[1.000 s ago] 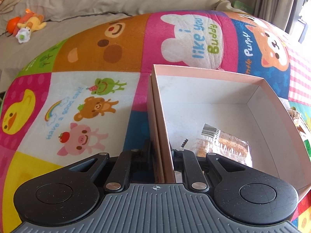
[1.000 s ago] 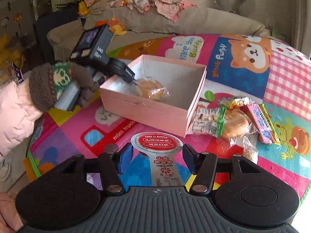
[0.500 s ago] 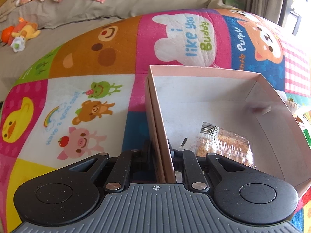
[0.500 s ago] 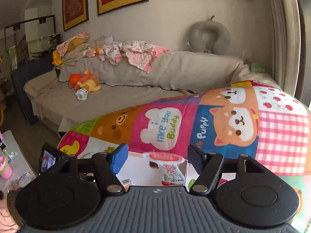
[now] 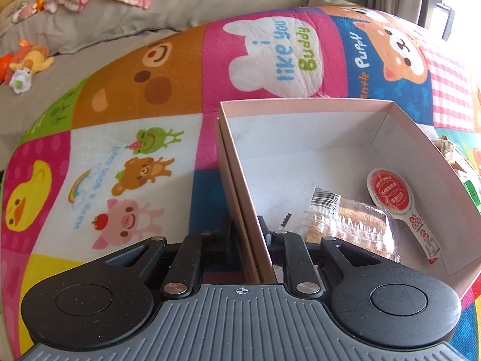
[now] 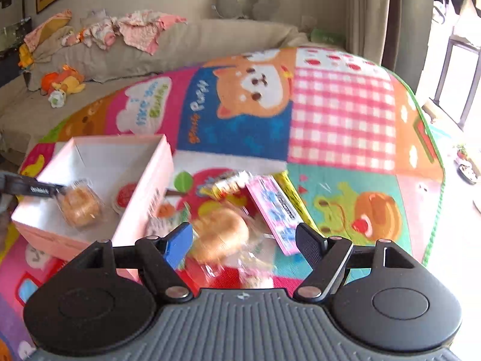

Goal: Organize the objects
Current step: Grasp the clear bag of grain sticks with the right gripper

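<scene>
A pink box (image 5: 237,150) with a white inside lies on the play mat. My left gripper (image 5: 251,234) is shut on the box's near left wall. Inside lie a clear-wrapped pastry (image 5: 348,225) and a red round-topped packet (image 5: 393,195). The box (image 6: 150,177) also shows at the left of the right wrist view, with the pastry (image 6: 79,207) and red packet (image 6: 124,194) in it. My right gripper (image 6: 245,239) is open and empty above a wrapped bun (image 6: 222,234) and a pink snack pack (image 6: 276,210) beside the box.
The colourful play mat (image 5: 120,156) covers the surface. More snack packets (image 6: 231,180) lie right of the box. A beige sofa (image 5: 180,9) with clothes and soft toys (image 6: 61,84) runs along the back. A window is at the far right.
The red packet left my right gripper and now lies in the box. The right gripper opened and swung down over the snack pile. The left gripper kept its hold on the box wall.
</scene>
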A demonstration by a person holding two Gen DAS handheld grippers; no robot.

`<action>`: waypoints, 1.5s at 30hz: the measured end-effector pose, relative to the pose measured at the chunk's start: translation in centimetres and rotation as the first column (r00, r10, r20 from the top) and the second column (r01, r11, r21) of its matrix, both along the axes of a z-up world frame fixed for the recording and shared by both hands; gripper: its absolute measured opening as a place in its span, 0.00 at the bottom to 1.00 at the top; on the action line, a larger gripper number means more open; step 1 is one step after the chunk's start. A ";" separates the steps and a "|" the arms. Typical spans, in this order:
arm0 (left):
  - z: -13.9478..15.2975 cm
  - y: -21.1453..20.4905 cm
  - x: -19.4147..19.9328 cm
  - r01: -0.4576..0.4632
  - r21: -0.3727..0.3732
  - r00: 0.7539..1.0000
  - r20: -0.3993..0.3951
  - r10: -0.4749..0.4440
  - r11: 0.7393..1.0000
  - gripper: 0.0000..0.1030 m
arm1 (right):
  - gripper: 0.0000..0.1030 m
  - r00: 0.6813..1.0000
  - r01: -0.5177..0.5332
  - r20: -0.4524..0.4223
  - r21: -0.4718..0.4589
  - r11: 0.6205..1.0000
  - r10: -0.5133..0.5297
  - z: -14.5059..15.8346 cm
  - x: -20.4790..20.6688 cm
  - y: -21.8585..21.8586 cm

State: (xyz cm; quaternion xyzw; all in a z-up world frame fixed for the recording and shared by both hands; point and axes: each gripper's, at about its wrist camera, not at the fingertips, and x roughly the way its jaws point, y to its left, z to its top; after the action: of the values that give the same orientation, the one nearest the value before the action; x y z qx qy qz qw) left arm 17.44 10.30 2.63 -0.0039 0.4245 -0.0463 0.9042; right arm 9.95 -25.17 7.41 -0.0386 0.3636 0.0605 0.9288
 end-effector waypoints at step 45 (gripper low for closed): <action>0.4 -1.6 0.1 -0.050 0.002 0.998 -0.031 0.050 0.999 0.11 | 0.38 0.995 0.001 -0.100 -0.074 0.997 -0.008 -6.8 -3.9 0.9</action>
State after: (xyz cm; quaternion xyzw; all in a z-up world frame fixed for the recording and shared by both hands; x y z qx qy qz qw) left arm 17.52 8.73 2.99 -0.0146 0.4385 -0.0235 0.8983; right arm 6.01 -24.27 0.56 -0.0690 0.4117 0.0468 0.9075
